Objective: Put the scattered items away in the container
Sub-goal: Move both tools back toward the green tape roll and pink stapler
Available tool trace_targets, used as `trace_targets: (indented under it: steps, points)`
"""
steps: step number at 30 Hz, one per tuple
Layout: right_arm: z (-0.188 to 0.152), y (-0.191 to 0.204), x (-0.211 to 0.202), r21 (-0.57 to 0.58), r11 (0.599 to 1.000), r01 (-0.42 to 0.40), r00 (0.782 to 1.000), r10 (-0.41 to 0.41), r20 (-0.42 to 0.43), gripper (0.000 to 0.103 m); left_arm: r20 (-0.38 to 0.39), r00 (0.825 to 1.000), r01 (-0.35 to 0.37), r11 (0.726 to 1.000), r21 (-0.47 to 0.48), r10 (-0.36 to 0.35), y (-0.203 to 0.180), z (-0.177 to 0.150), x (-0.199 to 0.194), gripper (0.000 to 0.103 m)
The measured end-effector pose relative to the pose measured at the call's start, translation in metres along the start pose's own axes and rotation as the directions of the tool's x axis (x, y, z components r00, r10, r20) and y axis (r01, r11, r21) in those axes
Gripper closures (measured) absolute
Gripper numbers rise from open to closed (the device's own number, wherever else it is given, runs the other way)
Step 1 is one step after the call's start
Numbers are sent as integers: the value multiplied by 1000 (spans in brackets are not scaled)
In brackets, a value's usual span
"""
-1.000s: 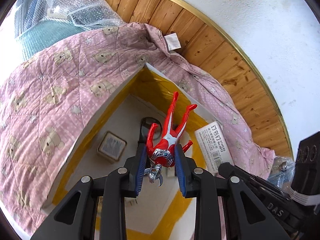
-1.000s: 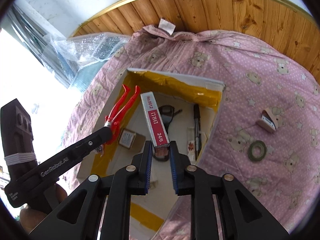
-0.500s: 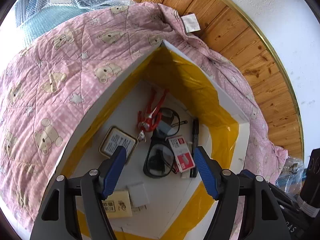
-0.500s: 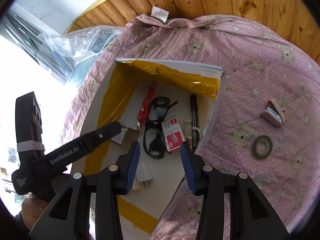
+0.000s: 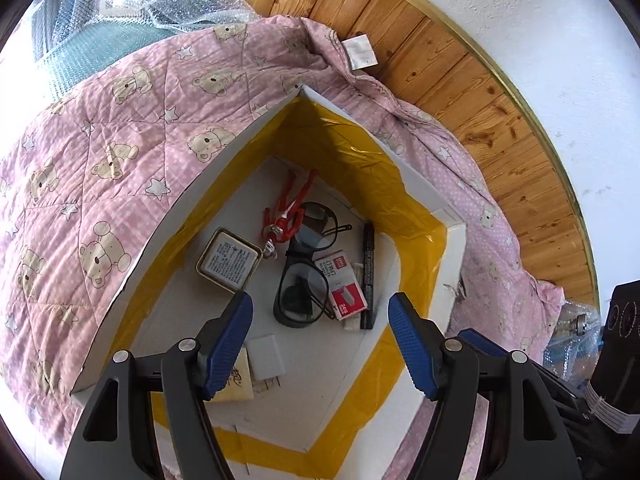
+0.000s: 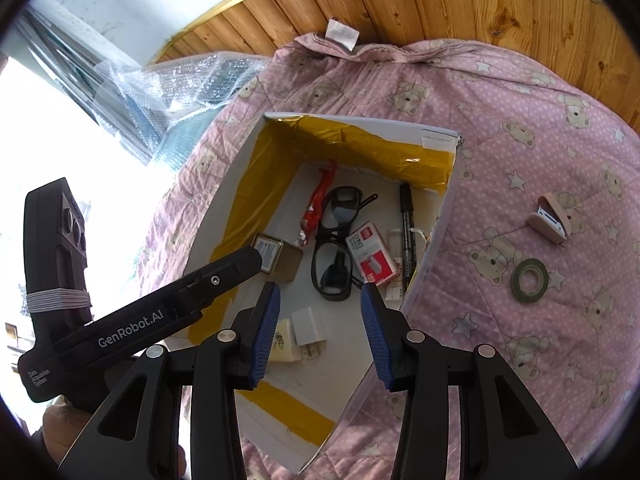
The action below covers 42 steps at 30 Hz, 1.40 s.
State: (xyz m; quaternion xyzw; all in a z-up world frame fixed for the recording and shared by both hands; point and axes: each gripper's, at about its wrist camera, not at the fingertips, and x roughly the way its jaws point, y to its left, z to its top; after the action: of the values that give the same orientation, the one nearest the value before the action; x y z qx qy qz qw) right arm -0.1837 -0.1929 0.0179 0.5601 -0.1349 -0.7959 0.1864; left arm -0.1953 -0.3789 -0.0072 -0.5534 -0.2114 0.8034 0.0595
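Though half hidden by the spread, empty left gripper (image 5: 320, 344), cards (image 5: 266, 356) in box (image 5: 454, 236); right gripper (image 6: 320, 330) likewise agape.

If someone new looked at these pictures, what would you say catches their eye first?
Most striking is the white box lined with yellow tape, sunk into the pink bear-print quilt and holding a red figure, black glasses and a red staple box. Both tools, left and right, hover open above it. A green tape roll and pink stapler lie on the quilt outside.
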Motion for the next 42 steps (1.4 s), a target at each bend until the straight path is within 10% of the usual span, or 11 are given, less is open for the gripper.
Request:
trace_targets:
  steps: [42]
  points:
    - [-84,-42,-91,116,992,-43,992,29,120,57,18,1000,22,986,166,-26,-74,-84,-63,32]
